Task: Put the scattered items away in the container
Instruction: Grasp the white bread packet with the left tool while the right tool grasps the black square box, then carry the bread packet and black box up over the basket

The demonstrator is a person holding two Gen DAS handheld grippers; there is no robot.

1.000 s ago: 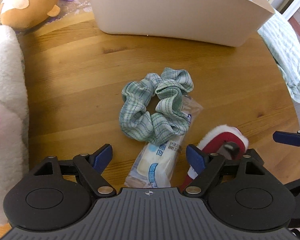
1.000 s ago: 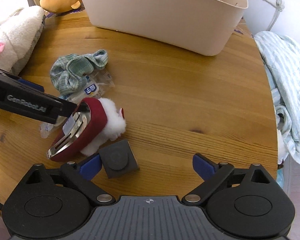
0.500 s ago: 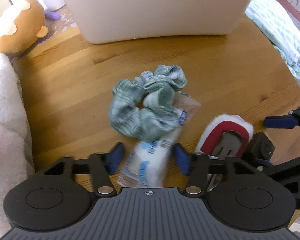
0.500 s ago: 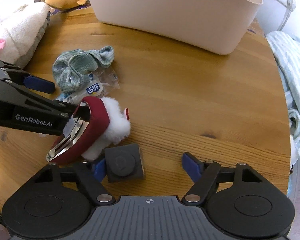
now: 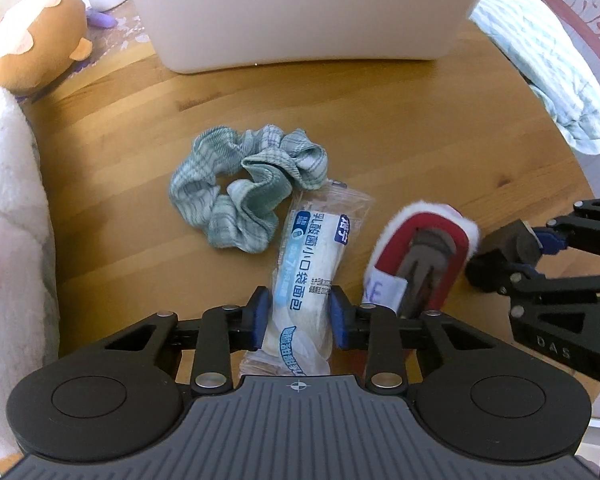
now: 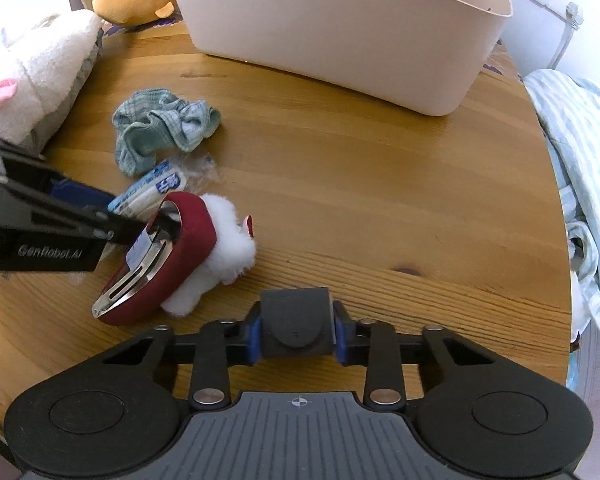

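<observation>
A clear bread packet [image 5: 312, 256] with blue print lies on the wooden table, and my left gripper [image 5: 300, 316] is closing on its near half, both blue pads touching its sides. Beside it are a green checked scrunchie [image 5: 244, 200] and a red hair clip with white fluff [image 5: 424, 248]. To the right, my right gripper [image 6: 296, 328] is closing on a dark grey block [image 6: 296, 316], pads pressed against both sides. The beige container [image 6: 340, 32] stands at the far side of the table, its inside mostly hidden.
A white plush toy [image 5: 8, 220] fills the left edge, with a brown plush [image 5: 28, 40] behind it. A striped pale-green cloth [image 6: 580, 152] hangs past the round table's right edge [image 6: 556, 184]. Bare wood lies between the items and the container.
Both pairs of jaws came together from wide apart: the left around the bread packet, the right around the grey block. The scrunchie, which overlapped the packet, now lies beside it.
</observation>
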